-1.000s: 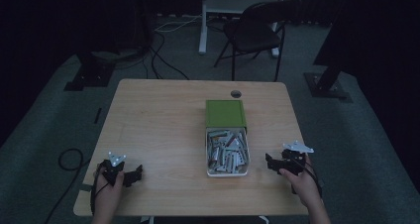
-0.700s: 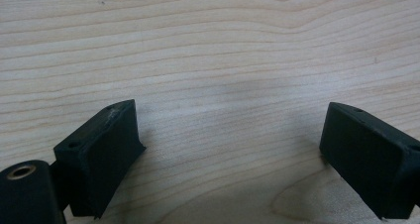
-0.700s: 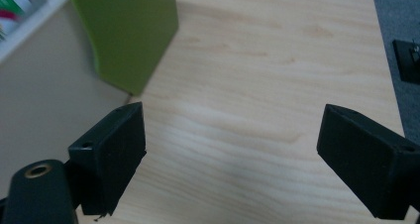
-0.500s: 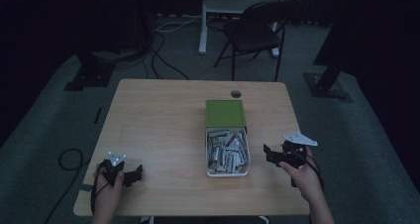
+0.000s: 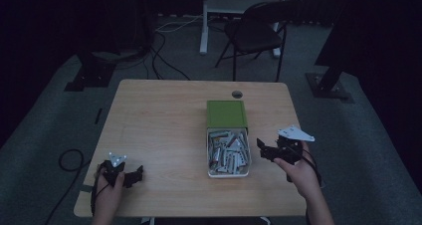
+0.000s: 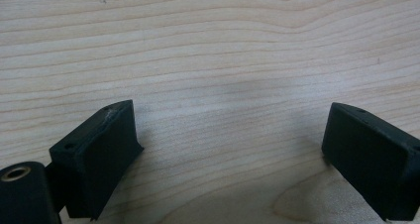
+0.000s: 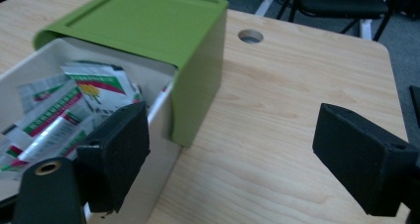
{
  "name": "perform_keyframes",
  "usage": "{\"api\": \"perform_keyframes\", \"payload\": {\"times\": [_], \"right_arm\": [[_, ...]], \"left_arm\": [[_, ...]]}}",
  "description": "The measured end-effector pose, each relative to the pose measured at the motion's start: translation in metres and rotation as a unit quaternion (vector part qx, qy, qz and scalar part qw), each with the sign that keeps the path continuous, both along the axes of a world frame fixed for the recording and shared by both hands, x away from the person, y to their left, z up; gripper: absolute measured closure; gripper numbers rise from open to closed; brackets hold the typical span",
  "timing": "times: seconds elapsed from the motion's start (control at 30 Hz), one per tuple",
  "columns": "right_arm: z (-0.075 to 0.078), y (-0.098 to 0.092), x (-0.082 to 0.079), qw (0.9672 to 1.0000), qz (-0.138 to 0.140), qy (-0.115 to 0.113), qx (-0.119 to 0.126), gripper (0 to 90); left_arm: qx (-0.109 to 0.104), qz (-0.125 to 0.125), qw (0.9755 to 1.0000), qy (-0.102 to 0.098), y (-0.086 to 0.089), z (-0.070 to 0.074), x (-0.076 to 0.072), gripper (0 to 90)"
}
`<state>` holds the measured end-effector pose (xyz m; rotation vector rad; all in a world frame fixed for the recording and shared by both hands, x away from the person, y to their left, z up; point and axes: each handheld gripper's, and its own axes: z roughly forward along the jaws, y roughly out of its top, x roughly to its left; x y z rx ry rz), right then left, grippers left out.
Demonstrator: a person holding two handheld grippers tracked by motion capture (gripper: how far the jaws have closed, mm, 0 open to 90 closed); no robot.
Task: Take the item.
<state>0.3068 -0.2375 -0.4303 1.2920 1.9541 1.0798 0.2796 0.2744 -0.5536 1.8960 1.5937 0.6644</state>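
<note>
Green-lidded white box (image 5: 227, 145) of sachets (image 7: 64, 110) sits mid-table (image 5: 159, 125) | your right gripper (image 5: 269, 150) just beside its right wall, jaws spread, empty | your left gripper (image 5: 130, 175) well apart, jaws spread over bare wood.

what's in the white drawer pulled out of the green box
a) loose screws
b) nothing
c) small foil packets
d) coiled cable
c: the right gripper view looks into the white drawer, slid out of the green box, and printed foil packets are piled inside it.
</note>
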Motion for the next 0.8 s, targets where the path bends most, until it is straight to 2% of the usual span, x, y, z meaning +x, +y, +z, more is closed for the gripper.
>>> {"api": "perform_keyframes", "payload": {"times": [0.2,0.23,0.37,0.47,0.7,0.73,0.8], "right_arm": [[0.005,0.011,-0.003,0.9997,0.024,-0.003,0.007,14.4],[0.007,0.018,-0.006,0.9995,0.031,-0.003,0.003,22.5],[0.009,0.026,-0.007,0.9991,0.041,-0.003,0.007,22.8],[0.009,0.039,-0.009,0.9978,0.065,-0.005,0.011,22.8],[0.007,0.056,-0.011,0.9963,0.084,-0.008,0.014,20.5],[0.007,0.06,-0.011,0.9956,0.093,-0.015,0.009,20.8],[0.005,0.065,-0.012,0.9949,0.1,-0.014,0.001,23.5]], "left_arm": [[0.0,-0.001,1.0,0.0,0.0,0.0,0.0,7.7],[0.001,-0.001,1.0,0.0,0.0,0.0,0.0,7.7],[0.001,-0.001,1.0,0.0,0.0,0.0,0.0,7.7],[0.0,0.0,1.0,-0.001,0.0,0.0,0.0,7.7],[0.001,-0.001,1.0,0.0,0.0,0.0,0.0,7.7],[0.001,-0.001,1.0,0.0,0.0,0.0,0.0,7.7],[0.001,-0.001,1.0,0.0,0.0,0.0,0.0,7.7]]}}
